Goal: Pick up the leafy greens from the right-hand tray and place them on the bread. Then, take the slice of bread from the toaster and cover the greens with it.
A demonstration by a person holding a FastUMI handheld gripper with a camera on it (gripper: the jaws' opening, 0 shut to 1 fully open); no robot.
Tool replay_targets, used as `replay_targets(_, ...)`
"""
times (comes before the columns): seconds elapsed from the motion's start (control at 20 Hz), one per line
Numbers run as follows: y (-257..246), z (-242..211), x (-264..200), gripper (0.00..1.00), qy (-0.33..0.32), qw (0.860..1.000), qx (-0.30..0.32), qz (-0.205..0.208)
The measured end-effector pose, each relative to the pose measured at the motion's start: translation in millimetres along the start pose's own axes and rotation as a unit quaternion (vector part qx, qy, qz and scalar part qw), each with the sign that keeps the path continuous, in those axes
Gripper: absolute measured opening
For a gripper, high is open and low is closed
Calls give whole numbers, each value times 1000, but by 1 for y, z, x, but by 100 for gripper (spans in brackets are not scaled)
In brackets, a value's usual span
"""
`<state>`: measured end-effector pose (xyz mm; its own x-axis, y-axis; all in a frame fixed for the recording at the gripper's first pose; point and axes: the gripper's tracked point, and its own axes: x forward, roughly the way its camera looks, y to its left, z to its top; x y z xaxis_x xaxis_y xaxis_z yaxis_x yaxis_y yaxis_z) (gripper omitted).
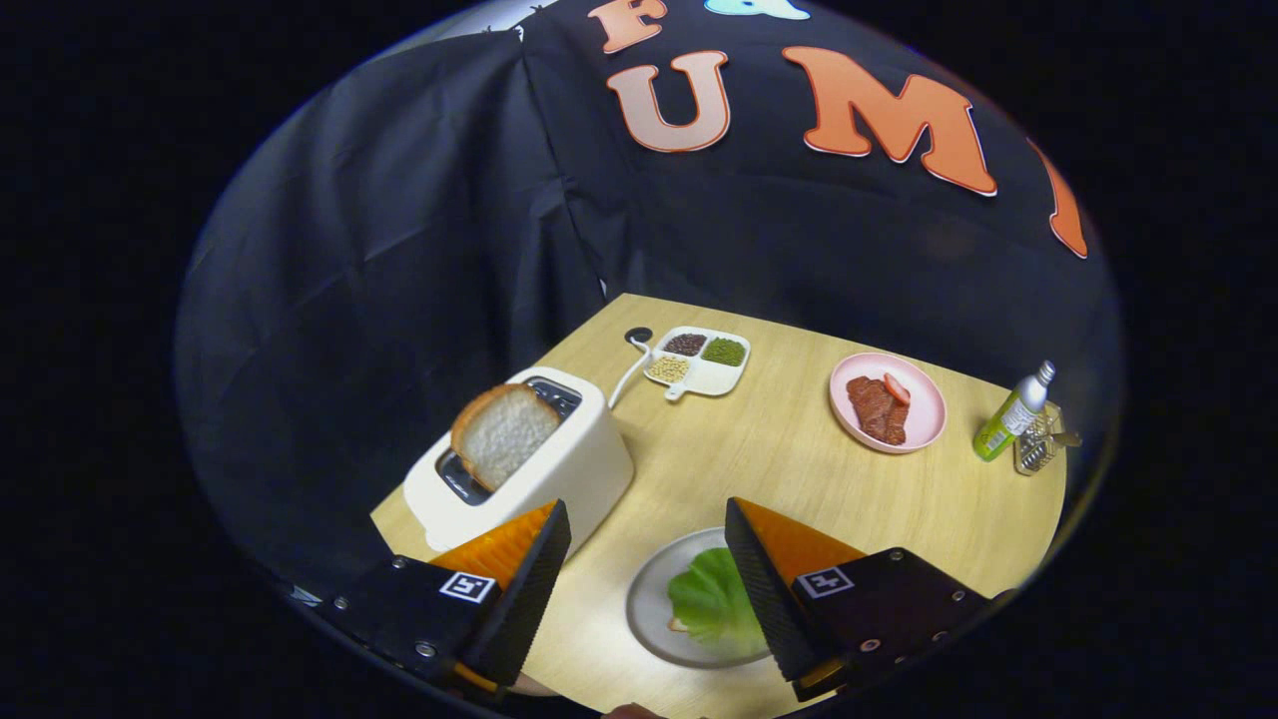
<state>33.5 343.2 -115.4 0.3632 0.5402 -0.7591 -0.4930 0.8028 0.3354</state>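
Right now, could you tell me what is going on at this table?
A person is assembling a sandwich with a handheld gripper, whose fingers are open and empty above the table. The leafy greens already lie on bread on the grey plate between the fingers. The next slice of bread stands in the white toaster ahead of the left finger, not yet taken.

Divided dish with beans near table's far edge; pink plate with meat; green bottle beside it.
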Motion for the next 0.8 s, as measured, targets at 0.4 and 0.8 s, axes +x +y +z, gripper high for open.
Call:
replay_targets(0.4, 64, 41, 22, 96, 40, 998, 40, 35)
replay_targets(0.8, 96, 33, 62, 90, 112, 992, 55, 26)
